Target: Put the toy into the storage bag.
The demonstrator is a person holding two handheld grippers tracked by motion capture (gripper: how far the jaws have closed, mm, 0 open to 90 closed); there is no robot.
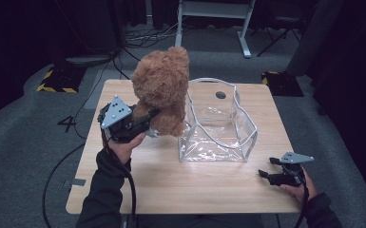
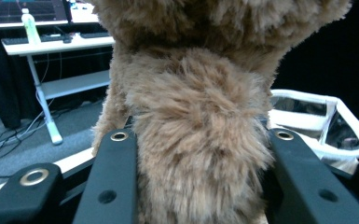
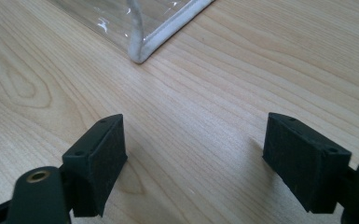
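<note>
Plush bear, upper centre of the high view, is clamped low in the left claw, beside the clear bag. Risk: soft fur slips, or bear snags the bag's rim. Right claw stands apart, empty, on the worktop.

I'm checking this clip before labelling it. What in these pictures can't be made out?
- Teddy bear: its face is turned away in the high view; the left gripper view cuts off its head.
- Left claw: its tips are buried in fur in both views.
- Clear bag: the left gripper view shows a corner, the bear hiding the rest.
- Right claw: open over bare table.
</note>
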